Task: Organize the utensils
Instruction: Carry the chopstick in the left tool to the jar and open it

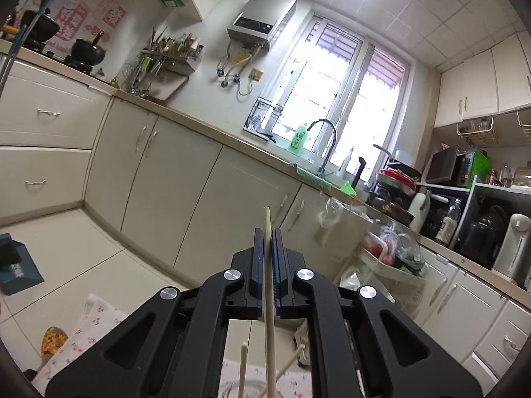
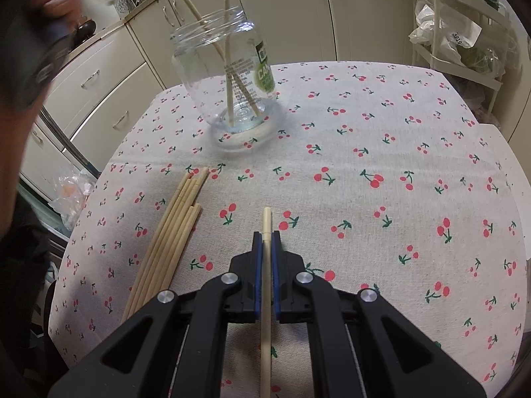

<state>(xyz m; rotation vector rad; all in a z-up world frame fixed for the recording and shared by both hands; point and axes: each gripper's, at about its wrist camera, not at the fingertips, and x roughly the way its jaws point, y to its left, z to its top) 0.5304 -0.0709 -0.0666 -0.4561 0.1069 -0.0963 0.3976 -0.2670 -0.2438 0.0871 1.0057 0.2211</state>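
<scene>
My left gripper (image 1: 267, 232) is shut on a pale wooden chopstick (image 1: 268, 285), held high and pointing level at the kitchen cabinets. Below it the rim of the clear jar (image 1: 232, 389) shows with chopstick tops (image 1: 243, 368) poking out. My right gripper (image 2: 266, 236) is shut on another chopstick (image 2: 265, 298), angled down over the cherry-print tablecloth (image 2: 365, 199). The clear plastic jar (image 2: 225, 76) stands at the far side of the table with two chopsticks (image 2: 228, 93) in it. A bundle of several loose chopsticks (image 2: 169, 242) lies left of my right gripper.
A person's blurred hand (image 2: 53, 0) with the other gripper is at the upper left of the right wrist view. Kitchen cabinets (image 1: 172, 179), a sink tap (image 1: 327, 146) and a white rack with bags (image 2: 458, 39) surround the table.
</scene>
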